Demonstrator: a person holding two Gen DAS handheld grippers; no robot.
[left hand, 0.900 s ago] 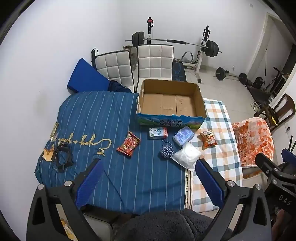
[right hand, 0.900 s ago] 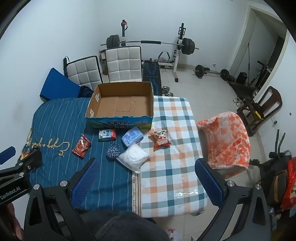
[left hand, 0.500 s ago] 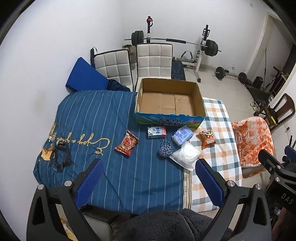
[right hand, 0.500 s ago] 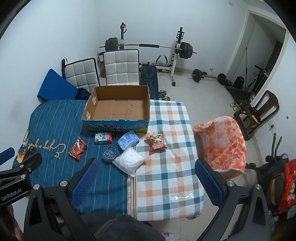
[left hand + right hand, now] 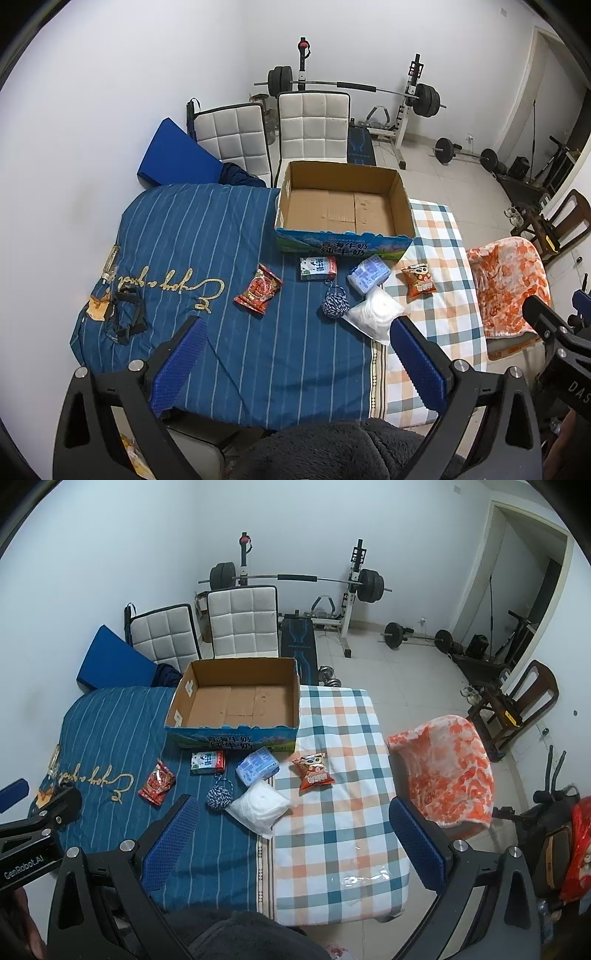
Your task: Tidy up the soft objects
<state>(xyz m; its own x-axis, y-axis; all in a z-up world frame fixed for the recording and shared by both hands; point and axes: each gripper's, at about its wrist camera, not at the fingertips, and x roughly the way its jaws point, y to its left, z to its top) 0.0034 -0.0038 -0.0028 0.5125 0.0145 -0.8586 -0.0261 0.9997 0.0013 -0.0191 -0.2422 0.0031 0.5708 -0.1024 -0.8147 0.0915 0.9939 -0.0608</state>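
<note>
An open cardboard box [image 5: 345, 206] [image 5: 236, 701] stands empty at the far side of the cloth-covered table. In front of it lie a red snack bag [image 5: 258, 288] [image 5: 157, 782], a small milk carton [image 5: 317, 267] [image 5: 208, 761], a blue tissue pack [image 5: 368, 274] [image 5: 257, 766], a blue-white rope ball [image 5: 335, 305] [image 5: 218, 797], a white soft bag [image 5: 375, 316] [image 5: 260, 806] and an orange snack bag [image 5: 417, 280] [image 5: 313, 771]. My left gripper [image 5: 295, 358] and right gripper [image 5: 291, 834] are both open and empty, held high above the table's near edge.
A black strap [image 5: 127, 319] and a small bottle [image 5: 110, 264] lie at the table's left. An orange blanket [image 5: 448, 764] hangs over a chair to the right. Two white chairs [image 5: 288, 129], a weight bench [image 5: 295, 590] and a wooden chair [image 5: 517, 701] stand behind.
Both grippers have shifted slightly, so the table scene slid a little in view. Nothing on the table has moved. The jaws stay open.
</note>
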